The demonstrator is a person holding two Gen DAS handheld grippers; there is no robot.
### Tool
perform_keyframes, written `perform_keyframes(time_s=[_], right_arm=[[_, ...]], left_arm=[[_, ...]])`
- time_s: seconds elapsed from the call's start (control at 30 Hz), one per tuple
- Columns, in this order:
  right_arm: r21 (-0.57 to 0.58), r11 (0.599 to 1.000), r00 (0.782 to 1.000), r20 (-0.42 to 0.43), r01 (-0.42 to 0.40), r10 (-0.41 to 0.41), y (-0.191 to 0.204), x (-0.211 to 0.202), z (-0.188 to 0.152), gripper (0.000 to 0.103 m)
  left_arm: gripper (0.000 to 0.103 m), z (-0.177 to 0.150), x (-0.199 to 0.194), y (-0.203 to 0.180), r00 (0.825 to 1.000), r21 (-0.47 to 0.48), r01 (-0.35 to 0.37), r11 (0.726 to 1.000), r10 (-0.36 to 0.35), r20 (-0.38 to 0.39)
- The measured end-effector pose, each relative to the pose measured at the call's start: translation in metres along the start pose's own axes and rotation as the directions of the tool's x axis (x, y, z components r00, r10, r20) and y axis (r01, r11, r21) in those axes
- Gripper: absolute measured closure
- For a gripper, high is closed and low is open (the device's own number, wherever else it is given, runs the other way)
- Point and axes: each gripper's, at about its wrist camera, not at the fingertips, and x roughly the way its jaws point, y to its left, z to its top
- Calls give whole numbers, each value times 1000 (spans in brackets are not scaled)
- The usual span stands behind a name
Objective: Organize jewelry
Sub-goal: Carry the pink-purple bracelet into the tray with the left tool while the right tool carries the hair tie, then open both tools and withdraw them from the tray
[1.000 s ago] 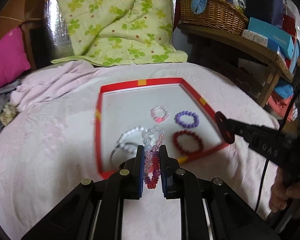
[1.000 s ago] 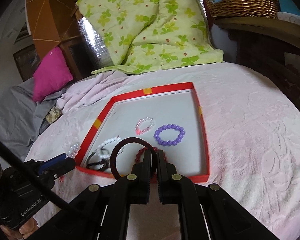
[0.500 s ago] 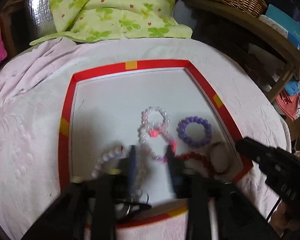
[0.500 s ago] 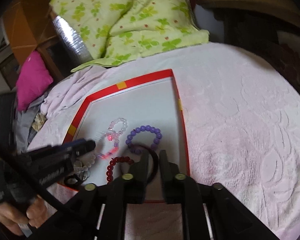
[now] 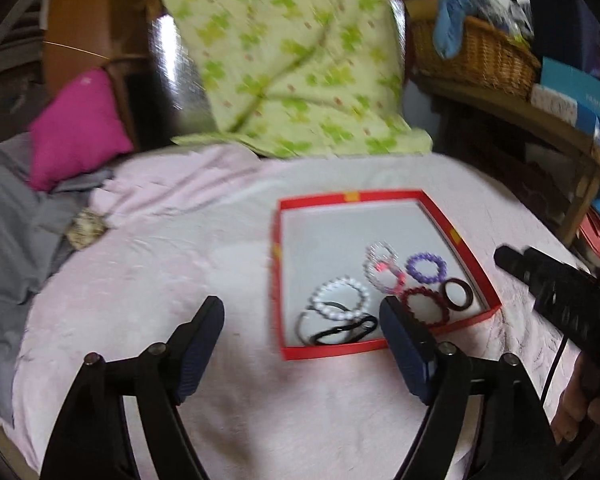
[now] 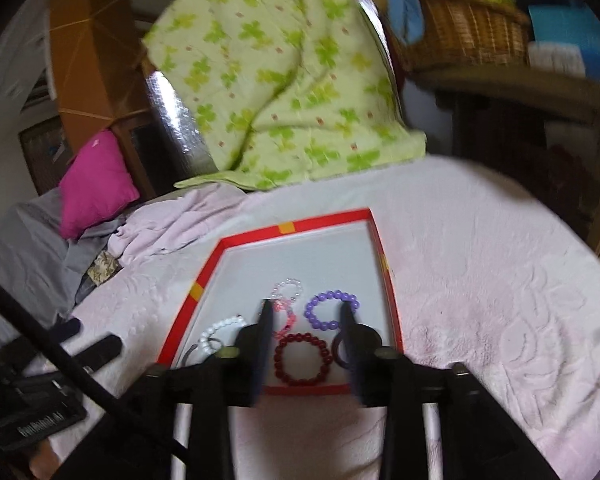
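Jewelry lies gathered in a red-rimmed tray (image 5: 452, 236) set on a pink bedspread (image 5: 180, 264).

Left wrist view: the left gripper (image 5: 302, 334) hangs over the bedspread at the tray's near left corner; its jaws have just been opening and stand wide, with nothing gripped between them. Inside the tray, toward its near right part, lie a white bead bracelet (image 5: 340, 299), a black hair tie (image 5: 340, 330), a clear and pink bead bracelet (image 5: 382, 266), a purple bead bracelet (image 5: 426, 268), a dark red bead bracelet (image 5: 422, 306) and a dark bangle (image 5: 458, 299). The white bead bracelet overlaps the black hair tie. The right gripper (image 5: 516, 258) enters from the right edge, just outside the tray, held by a hand (image 5: 576, 404).

Right wrist view: the right gripper (image 6: 306, 312) hovers over the tray's near edge; its jaws have just been opening and are released, holding nothing. The dark red bead bracelet (image 6: 302, 358) is seen between the fingers, lying on the tray floor, with the dark bangle (image 6: 338, 350) partly hidden behind the right finger. A green floral quilt (image 6: 276, 80) lies beyond.
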Motion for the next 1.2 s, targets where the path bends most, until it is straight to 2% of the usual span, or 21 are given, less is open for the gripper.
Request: perform_keyframes(time_s=[0.03,0.07,0.2,0.43,0.7,1.2], right_arm=[[-32,999,1000,23,13,-12,9,-6,-2,37],[-61,998,999,41,21,-18,16,-11,-4,35],[-164,984,995,83,68,-55,42,-19,-12,35],[-139,987,997,-11,80,-82,44,10,-15,35],[-123,990,994,-83,62,-73,48,25,-15,35],[-122,991,994,-85,63,-73,43,17,-15,35]], left_arm=[[21,-1,-6,4,1000,-2,-4,1000,4,14],[21,-3,-10,8,1000,-3,0,1000,0,22],[20,-5,-11,22,999,-24,-17,1000,18,42],[20,-9,6,38,997,-41,-67,997,68,22],[20,-11,19,36,997,-32,-78,996,78,-4],[20,-12,18,29,997,-25,-76,997,77,2]])
